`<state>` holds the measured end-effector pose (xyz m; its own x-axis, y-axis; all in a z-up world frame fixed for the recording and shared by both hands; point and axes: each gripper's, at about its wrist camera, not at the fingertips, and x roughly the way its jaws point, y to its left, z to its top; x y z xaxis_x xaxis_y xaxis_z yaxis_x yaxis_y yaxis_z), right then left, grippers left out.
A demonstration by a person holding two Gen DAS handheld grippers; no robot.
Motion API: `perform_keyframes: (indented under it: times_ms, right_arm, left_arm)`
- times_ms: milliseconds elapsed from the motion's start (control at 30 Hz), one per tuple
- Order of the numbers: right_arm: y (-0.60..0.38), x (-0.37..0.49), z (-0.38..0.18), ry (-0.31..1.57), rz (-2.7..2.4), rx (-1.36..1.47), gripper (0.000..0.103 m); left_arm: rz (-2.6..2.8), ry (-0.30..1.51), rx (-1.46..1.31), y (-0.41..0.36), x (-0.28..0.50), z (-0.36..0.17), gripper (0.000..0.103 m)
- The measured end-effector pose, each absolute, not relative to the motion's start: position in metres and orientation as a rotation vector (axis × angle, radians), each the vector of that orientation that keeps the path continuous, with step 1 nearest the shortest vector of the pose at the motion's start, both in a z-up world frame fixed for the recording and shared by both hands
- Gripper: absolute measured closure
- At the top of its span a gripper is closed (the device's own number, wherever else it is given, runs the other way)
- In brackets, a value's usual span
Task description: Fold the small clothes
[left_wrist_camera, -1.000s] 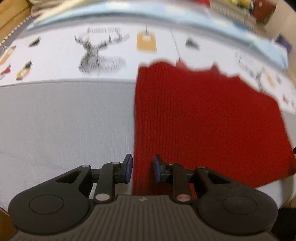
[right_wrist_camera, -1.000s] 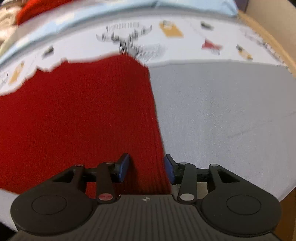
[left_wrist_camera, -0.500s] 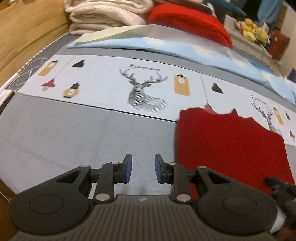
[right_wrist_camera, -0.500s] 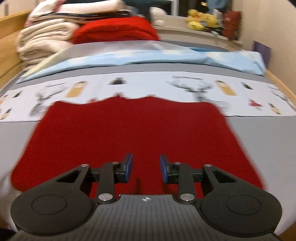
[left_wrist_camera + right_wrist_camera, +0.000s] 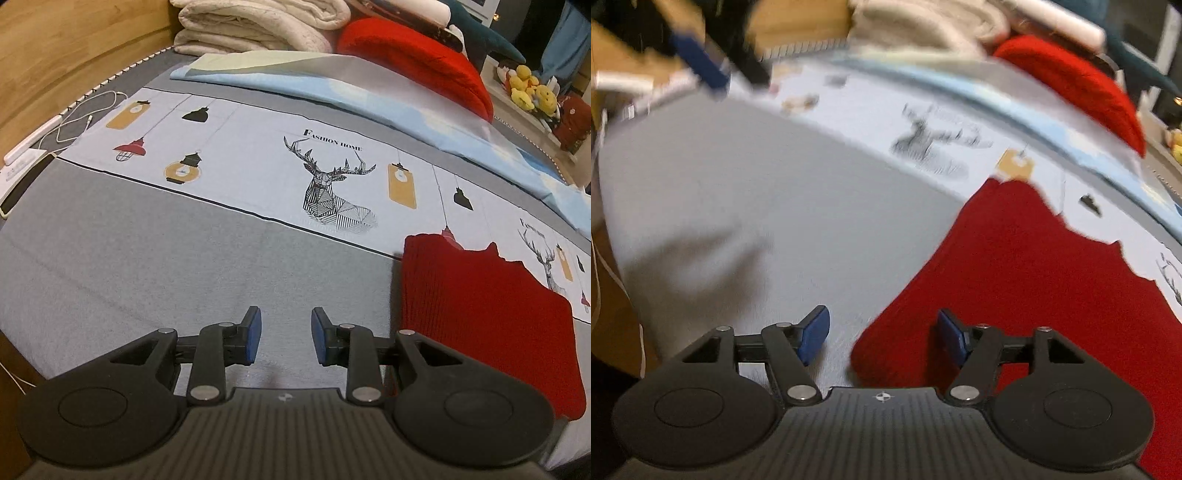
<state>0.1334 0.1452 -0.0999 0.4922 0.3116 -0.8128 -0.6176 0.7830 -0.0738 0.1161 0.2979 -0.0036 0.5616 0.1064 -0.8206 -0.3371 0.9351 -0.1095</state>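
A red knitted garment [image 5: 484,314] lies flat and folded on the grey bedsheet [image 5: 147,258], at the right of the left wrist view. My left gripper [image 5: 286,339] is open and empty over bare grey sheet, left of the garment. In the right wrist view the garment [image 5: 1015,280] fills the lower right. My right gripper [image 5: 882,338] is open wider, its jaws standing either side of the garment's near left corner without holding it. The left gripper shows blurred at the top left of the right wrist view [image 5: 701,66].
A printed deer-pattern band [image 5: 332,184] crosses the bed beyond the garment. A light blue quilt [image 5: 369,92], a red pillow [image 5: 417,59] and folded white blankets [image 5: 258,26] lie at the back. A white cable [image 5: 81,114] and wooden bed frame [image 5: 55,48] are on the left.
Both grippers drew back from the garment and swung left. The left gripper now hovers over bare sheet. The right gripper opened wider and moved to the garment's near left corner.
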Motion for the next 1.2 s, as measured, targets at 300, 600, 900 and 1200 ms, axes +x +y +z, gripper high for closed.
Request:
perform_keyframes:
  times_ms: [300, 600, 900, 1200]
  right_arm:
    - [0.158, 0.144, -0.117, 0.882, 0.589, -0.506, 0.034]
    - [0.132, 0.165, -0.106, 0.886, 0.572, -0.404, 0.086]
    - [0.045, 0.196, -0.017, 0.773, 0.487, -0.010, 0.087]
    - [-0.193, 0.188, 0.018, 0.610, 0.016, 0.421, 0.088]
  left_arm:
    - [0.269, 0.935, -0.300, 0.310, 0.115, -0.004, 0.070]
    - [0.264, 0.934, -0.315, 0.312, 0.115, -0.004, 0.070]
    - [0.245, 0.951, -0.300, 0.296, 0.127, -0.007, 0.070]
    - [0.203, 0.973, -0.239, 0.250, 0.150, -0.013, 0.070]
